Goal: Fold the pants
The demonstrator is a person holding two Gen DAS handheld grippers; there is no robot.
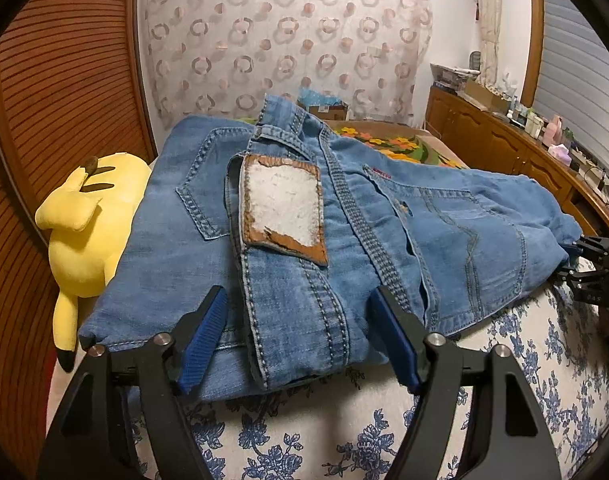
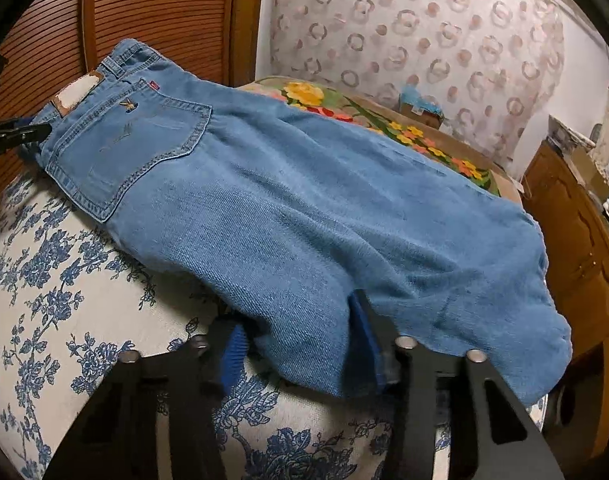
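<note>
Blue jeans [image 1: 288, 220] lie folded on a white bed cover with blue flowers [image 1: 304, 432], waistband and worn leather patch [image 1: 282, 204] facing the left wrist camera. My left gripper [image 1: 300, 312] is open, its blue pads on either side of the waistband fold, over the denim. In the right wrist view the jeans [image 2: 304, 208] stretch from the back pocket [image 2: 132, 152] at left to the folded legs at right. My right gripper [image 2: 300, 320] is open at the jeans' near edge, its fingertips partly hidden under the cloth. It also shows in the left wrist view [image 1: 584, 264] at the far right.
A yellow plush toy [image 1: 88, 232] lies left of the jeans against a wooden slatted door [image 1: 64, 80]. A floral blanket [image 2: 384, 116] lies behind. A wooden cabinet [image 1: 504, 140] with clutter runs along the right wall. A patterned curtain [image 1: 284, 40] hangs behind the bed.
</note>
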